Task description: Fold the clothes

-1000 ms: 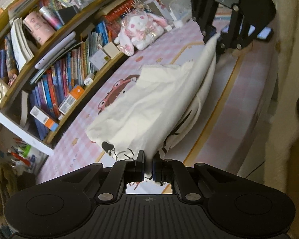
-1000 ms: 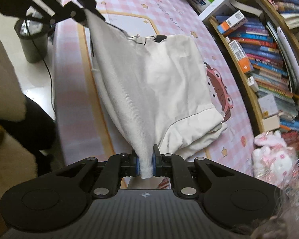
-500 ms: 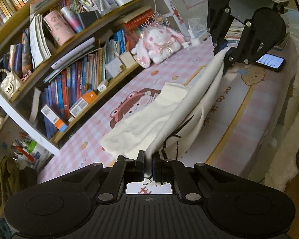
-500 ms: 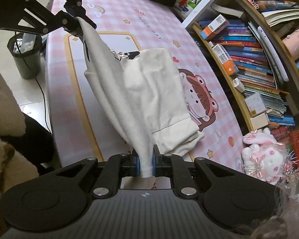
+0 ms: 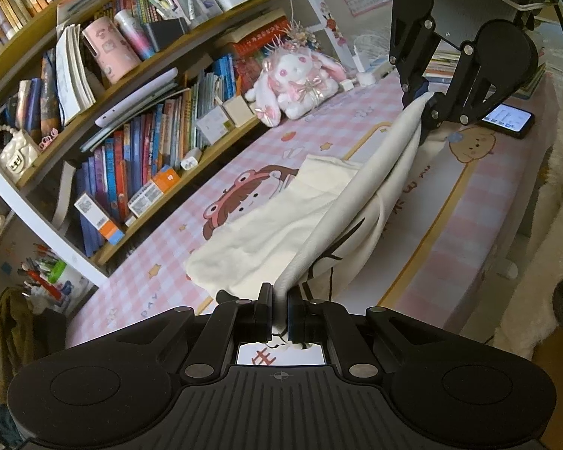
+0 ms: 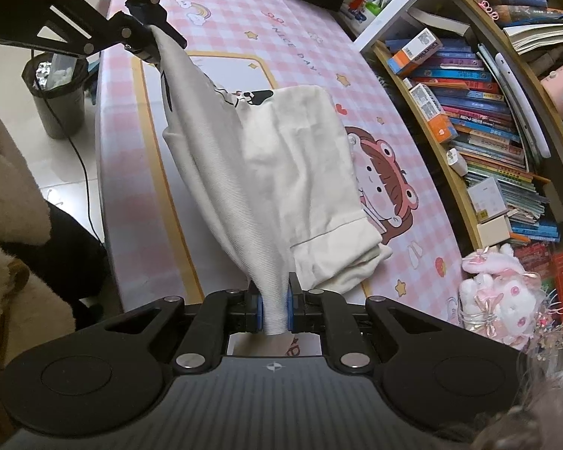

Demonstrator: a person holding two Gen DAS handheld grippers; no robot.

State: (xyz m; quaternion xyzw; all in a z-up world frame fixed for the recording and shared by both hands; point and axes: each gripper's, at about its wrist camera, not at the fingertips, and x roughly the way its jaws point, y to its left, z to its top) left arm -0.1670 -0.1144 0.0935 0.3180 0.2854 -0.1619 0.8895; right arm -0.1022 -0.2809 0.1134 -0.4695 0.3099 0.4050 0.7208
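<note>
- Left gripper (image 5: 279,309) clamped tight on a bunched ribbed edge of the cream garment (image 5: 281,225).
- Across the table, the right gripper (image 5: 426,107) pinches the far end, the edge stretched between them, lifted.
- The rest drapes onto the pink checked tablecloth (image 5: 469,195).
- Plush bunny (image 5: 300,82) sits by the bookshelf (image 5: 131,157); phone (image 5: 508,120) lies behind the right gripper.

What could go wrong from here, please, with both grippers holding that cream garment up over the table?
1. The left gripper and right gripper each pinch only a narrow bunch of the cream garment; a tug apart might slip one end free.
2. The hanging body still lies crumpled on the pink tablecloth, so laying it down now may trap creases.
3. A wide swing could sweep the phone.
</note>
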